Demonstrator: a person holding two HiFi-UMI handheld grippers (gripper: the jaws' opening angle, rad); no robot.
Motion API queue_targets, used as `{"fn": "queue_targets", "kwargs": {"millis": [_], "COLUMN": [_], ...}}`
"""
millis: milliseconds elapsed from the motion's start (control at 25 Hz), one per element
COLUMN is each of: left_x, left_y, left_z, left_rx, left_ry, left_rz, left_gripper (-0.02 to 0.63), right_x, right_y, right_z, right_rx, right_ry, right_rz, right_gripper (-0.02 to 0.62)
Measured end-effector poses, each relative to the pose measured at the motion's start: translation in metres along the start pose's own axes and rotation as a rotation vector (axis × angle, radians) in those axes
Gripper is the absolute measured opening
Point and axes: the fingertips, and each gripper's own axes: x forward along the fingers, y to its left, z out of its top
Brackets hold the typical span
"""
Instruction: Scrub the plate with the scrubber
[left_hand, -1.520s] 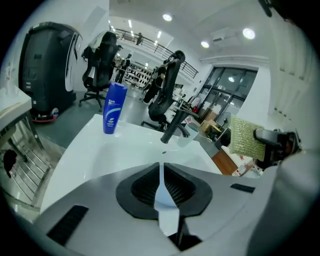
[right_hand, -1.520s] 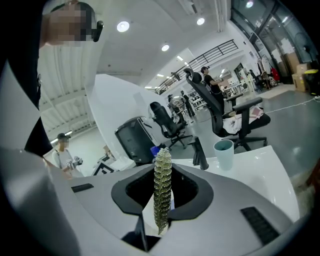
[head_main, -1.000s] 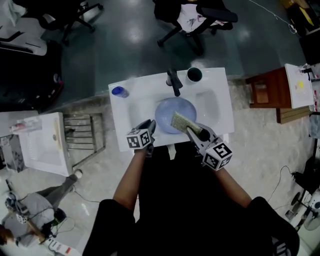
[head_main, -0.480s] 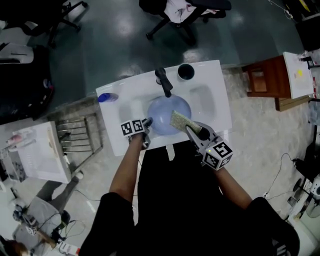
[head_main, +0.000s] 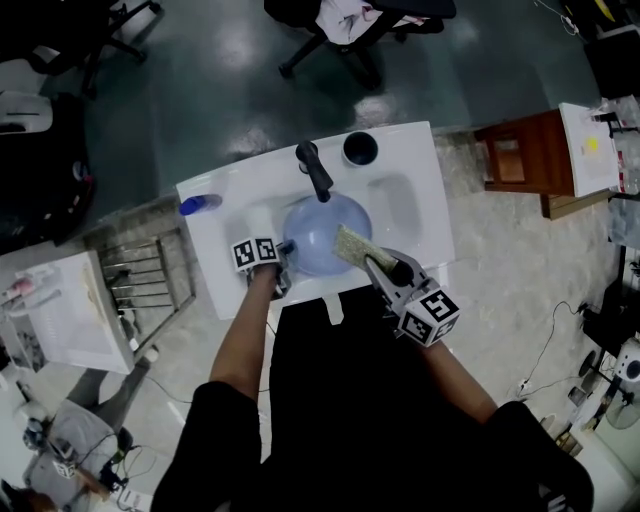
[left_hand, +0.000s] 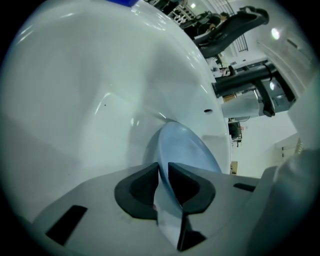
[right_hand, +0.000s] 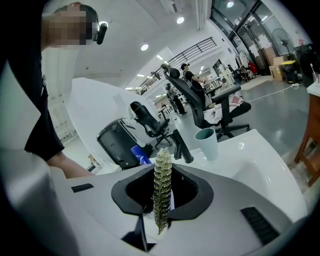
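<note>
A pale blue plate (head_main: 318, 230) lies in the white sink basin (head_main: 400, 205), under the black tap (head_main: 313, 168). My left gripper (head_main: 284, 252) is at the plate's left rim. In the left gripper view the plate (left_hand: 187, 147) stands edge-on between the dark pads (left_hand: 137, 187), and the left gripper (left_hand: 163, 180) is closing onto that rim. My right gripper (head_main: 372, 262) is shut on a flat green-yellow scrubber (head_main: 352, 245), which rests over the plate's near right part. The right gripper view shows the scrubber (right_hand: 162, 185) upright and edge-on between the jaws.
A dark cup (head_main: 360, 148) stands on the sink's back rim right of the tap. A blue bottle (head_main: 198, 204) lies at the sink's left end. A metal rack (head_main: 150, 275) sits on the floor to the left, a wooden stand (head_main: 515, 155) to the right, and office chairs beyond.
My left gripper has moved forward along the sink's front to the plate's left rim, and its jaws have come around it. The right gripper with the scrubber has stayed over the plate.
</note>
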Motion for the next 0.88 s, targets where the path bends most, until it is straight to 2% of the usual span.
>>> {"fn": "queue_targets", "kwargs": {"millis": [120, 320, 520, 720, 880], "left_x": [-0.004, -0.025, -0.058, -0.094, -0.12], "left_y": [0.005, 0.014, 0.006, -0.009, -0.019], "left_z": [0.003, 0.007, 0.008, 0.004, 0.003], "left_rx": [-0.031, -0.101, -0.073, 0.005, -0.012], "left_ry": [-0.017, -0.112, -0.208, -0.276, -0.342], "left_rz": [0.027, 0.077, 0.085, 0.086, 0.039], "left_gripper": [0.05, 0.021, 0.021, 0.023, 0.023], "right_x": [-0.002, 0.001, 0.011, 0.032, 0.053], "right_y": [-0.001, 0.001, 0.014, 0.046, 0.077], "right_z": [0.001, 0.001, 0.007, 0.007, 0.002], "right_rx": [-0.002, -0.022, -0.037, -0.114, -0.164], "right_ry": [-0.006, -0.006, -0.01, 0.017, 0.03], "right_rz": [-0.005, 0.014, 0.074, 0.162, 0.22], "right_gripper": [0.061, 0.061, 0.061, 0.061, 0.061]}}
